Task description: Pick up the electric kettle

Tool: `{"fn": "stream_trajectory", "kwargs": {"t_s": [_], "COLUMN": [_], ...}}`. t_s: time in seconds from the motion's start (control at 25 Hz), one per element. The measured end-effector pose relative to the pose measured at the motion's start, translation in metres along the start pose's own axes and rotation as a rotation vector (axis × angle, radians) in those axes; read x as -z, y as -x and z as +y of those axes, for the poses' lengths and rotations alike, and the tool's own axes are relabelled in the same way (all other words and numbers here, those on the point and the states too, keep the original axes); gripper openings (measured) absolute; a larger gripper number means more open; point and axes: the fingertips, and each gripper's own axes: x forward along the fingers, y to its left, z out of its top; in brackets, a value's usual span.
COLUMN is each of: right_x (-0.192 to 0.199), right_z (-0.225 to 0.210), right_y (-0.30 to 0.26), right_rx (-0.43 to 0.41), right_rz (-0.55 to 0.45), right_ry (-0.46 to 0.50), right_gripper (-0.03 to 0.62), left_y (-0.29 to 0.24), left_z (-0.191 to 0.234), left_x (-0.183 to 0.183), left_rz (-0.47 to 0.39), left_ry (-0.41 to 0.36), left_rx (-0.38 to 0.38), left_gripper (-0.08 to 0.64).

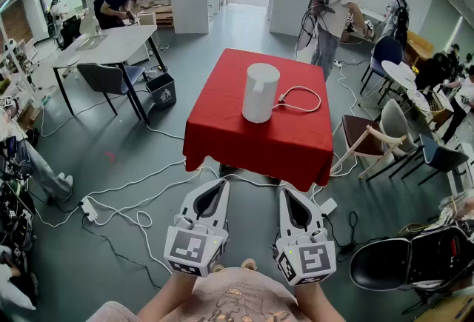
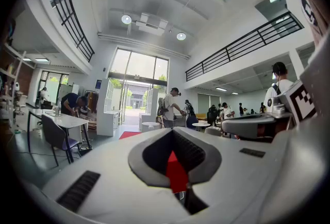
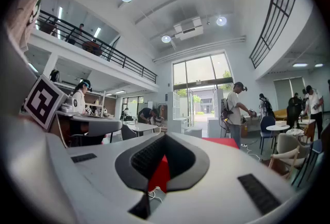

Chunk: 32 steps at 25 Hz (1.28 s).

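A white electric kettle stands upright near the middle of a table with a red cloth. Its white cord loops on the cloth to its right. Both grippers are held level, side by side, short of the table's near edge and well apart from the kettle. My left gripper has its jaws together with nothing in them, and so does my right gripper. In the gripper views the left gripper and the right gripper fill the lower frame and hide the kettle. Only red cloth shows through the jaw hollows.
White cables and a power strip trail over the floor in front of the table. Chairs stand to the right and a black chair at near right. A white table with a chair stands at far left. A person stands behind the red table.
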Motion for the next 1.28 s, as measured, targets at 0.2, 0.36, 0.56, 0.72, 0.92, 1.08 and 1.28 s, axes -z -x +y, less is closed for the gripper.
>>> {"fn": "stream_trajectory", "kwargs": {"t_s": [0.2, 0.36, 0.56, 0.72, 0.92, 1.08, 1.28], "right_x": [-0.004, -0.004, -0.002, -0.002, -0.003, 0.003, 0.005], "right_z": [-0.006, -0.015, -0.026, -0.032, -0.043, -0.055, -0.068], "right_y": [-0.002, -0.002, -0.004, -0.004, -0.004, -0.003, -0.005], "right_rx": [-0.040, -0.043, -0.048, -0.054, -0.064, -0.077, -0.097], "right_rz": [-0.018, -0.017, -0.016, -0.017, -0.041, -0.036, -0.040], "right_ry": [-0.021, -0.021, -0.037, -0.038, -0.044, -0.046, -0.053], "right_gripper": [0.002, 0.003, 0.003, 0.003, 0.003, 0.003, 0.002], "left_y": [-0.010, -0.014, -0.020, -0.025, -0.033, -0.040, -0.043], "left_z": [-0.005, -0.006, -0.006, -0.009, -0.013, -0.018, -0.016], "left_x": [0.002, 0.005, 0.004, 0.005, 0.006, 0.009, 0.009], "left_rz": [0.001, 0.013, 0.015, 0.023, 0.020, 0.019, 0.018], "left_ry": [-0.011, -0.023, -0.026, -0.032, -0.042, -0.038, -0.038], "left_rx": [0.015, 0.021, 0.007, 0.003, -0.010, -0.031, -0.070], "left_gripper": [-0.004, -0.004, -0.003, -0.003, -0.003, -0.003, -0.004]}}
